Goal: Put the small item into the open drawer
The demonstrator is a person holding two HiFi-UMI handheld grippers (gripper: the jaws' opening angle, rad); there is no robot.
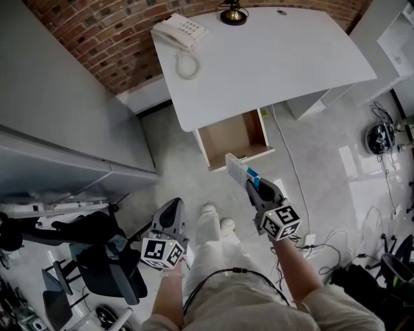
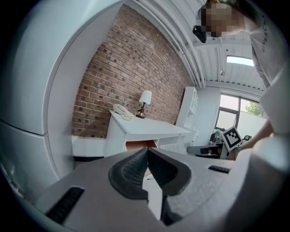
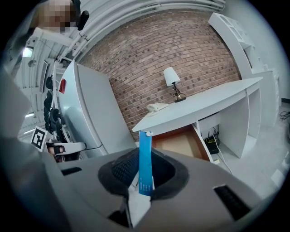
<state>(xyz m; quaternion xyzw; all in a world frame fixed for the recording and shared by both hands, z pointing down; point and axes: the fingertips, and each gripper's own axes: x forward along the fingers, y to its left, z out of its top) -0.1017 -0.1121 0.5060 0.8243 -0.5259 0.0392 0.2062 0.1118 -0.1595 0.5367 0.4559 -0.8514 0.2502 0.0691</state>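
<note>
My right gripper (image 1: 251, 185) (image 3: 144, 168) is shut on a small flat blue and white box (image 1: 240, 170) (image 3: 145, 163), held on edge between its pads. It hovers just in front of the open wooden drawer (image 1: 234, 138) (image 3: 181, 141) that sticks out from under the white desk (image 1: 272, 58) (image 3: 199, 108). The box's far end overlaps the drawer's front edge in the head view. My left gripper (image 1: 172, 216) (image 2: 147, 164) hangs lower left by the person's legs, shut with nothing between its pads.
A white telephone (image 1: 179, 32) and a lamp base (image 1: 233, 14) stand at the back of the desk, against a brick wall (image 1: 97, 45). A grey cabinet (image 1: 58, 116) stands left. Office chairs (image 1: 107, 258) and floor cables (image 1: 336, 239) surround the person.
</note>
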